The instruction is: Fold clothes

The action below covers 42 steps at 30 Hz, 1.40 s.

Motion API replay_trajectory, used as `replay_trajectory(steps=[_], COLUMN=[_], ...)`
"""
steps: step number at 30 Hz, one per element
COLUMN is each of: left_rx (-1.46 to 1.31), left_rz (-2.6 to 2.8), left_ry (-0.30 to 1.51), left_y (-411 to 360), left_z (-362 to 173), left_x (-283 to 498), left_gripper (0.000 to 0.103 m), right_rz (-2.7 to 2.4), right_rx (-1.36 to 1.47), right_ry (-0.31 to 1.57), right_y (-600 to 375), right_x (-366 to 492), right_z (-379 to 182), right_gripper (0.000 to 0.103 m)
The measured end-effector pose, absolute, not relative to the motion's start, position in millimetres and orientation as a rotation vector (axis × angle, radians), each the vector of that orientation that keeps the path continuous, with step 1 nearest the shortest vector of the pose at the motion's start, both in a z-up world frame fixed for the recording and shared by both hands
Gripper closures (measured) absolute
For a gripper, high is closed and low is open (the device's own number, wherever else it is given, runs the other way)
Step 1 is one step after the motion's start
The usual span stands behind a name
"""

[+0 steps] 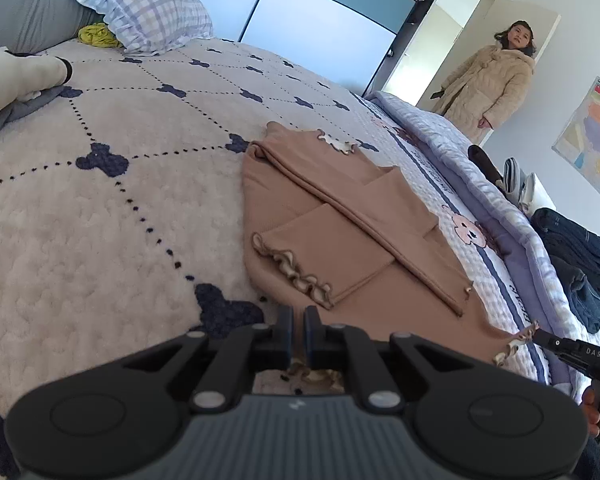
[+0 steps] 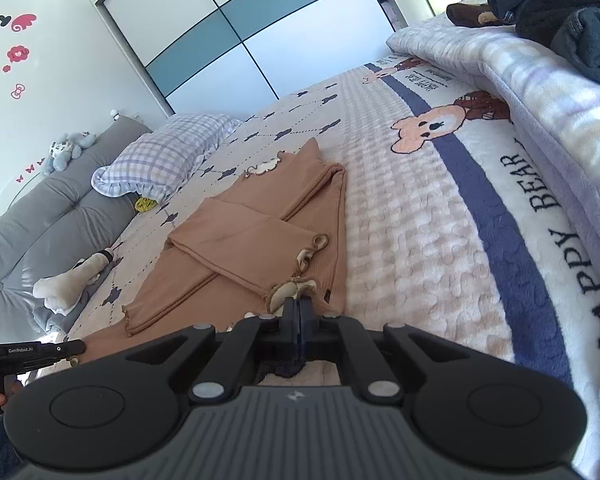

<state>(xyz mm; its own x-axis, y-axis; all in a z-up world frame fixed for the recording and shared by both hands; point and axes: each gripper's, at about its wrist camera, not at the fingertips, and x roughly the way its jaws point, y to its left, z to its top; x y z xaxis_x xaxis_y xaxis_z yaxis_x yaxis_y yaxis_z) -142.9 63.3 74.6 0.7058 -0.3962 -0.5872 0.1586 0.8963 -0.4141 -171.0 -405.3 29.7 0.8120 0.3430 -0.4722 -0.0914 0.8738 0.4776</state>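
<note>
Jaws on both of your grippers are pinched onto the hem of the tan ribbed top with ruffled cream-edged cuffs (image 1: 340, 208). Your left gripper (image 1: 298, 330) has its 2 fingers nearly together, only a thin slit between them, with the frilled hem caught at their base. Your right gripper (image 2: 297, 312) has its fingers pressed flat against each other, clamped on the frilled hem corner just ahead of them.

That top lies flat on the cream quilted bedspread with navy bear shapes (image 1: 100, 220), collar pointing away from you, both sleeves folded across the body so that they cross. Beside it to the right runs the white and lilac fleece blanket printed with bears (image 2: 460, 208), bunched along the bed's far edge. Dark blue folded jeans (image 1: 576, 248) are stacked on that blanket. Near the headboard rests a blue and white checked pillow (image 1: 140, 8).
</note>
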Motion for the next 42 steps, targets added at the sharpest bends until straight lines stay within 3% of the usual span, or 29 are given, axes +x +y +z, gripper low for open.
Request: replay_trajectory(steps=[7,9,17,19,23,25,28,31,37,38,39,40,42], left_rx=[-0.380,-0.370,-0.333,-0.289,-0.080,-0.016,-0.050,-0.115,-0.155,-0.157,-0.159,-0.174,-0.185], left_rz=[-0.277,-0.247,-0.225,-0.282,-0.339,-0.369,-0.400,-0.436,-0.395,-0.394,-0.394,-0.390,-0.372], left_ry=[0.686,0.675,0.671,0.673,0.700,0.726,0.772,0.775,0.800,0.796,0.791,0.795,0.803], left_y=[63,62,61,64,70,75,81,83,58,55,52,51,50], left_z=[90,93,93,89,69,58,50,47,33,33,34,35,35], left_x=[-97,-75,12,-4,-60,-89,-121,-138,-140,-141,-142,-143,-143], left_gripper=[0.098,0.103,0.102,0.093,0.087,0.077,0.062,0.055,0.058,0.064,0.081,0.091,0.095], right_rz=[0.201,0.183,0.154,0.211,0.230,0.254,0.295,0.336,0.342,0.345,0.354,0.367,0.351], right_rx=[0.423,0.411,0.340,0.305,0.250,0.280,0.334,0.388,0.465,0.484,0.485,0.462,0.389], right_ry=[0.548,0.539,0.584,0.630,0.705,0.726,0.753,0.780,0.781,0.781,0.783,0.790,0.801], right_y=[-409,-410,-416,-417,-434,-435,-432,-429,-418,-417,-413,-408,-398], right_x=[-120,-98,-16,-22,-69,-90,-121,-151,-178,-178,-177,-176,-175], right_z=[41,44,44,38,22,17,10,2,-5,-5,-4,-4,-3], right_gripper=[0.102,0.103,0.102,0.098,0.094,0.089,0.081,0.071,0.071,0.072,0.076,0.083,0.089])
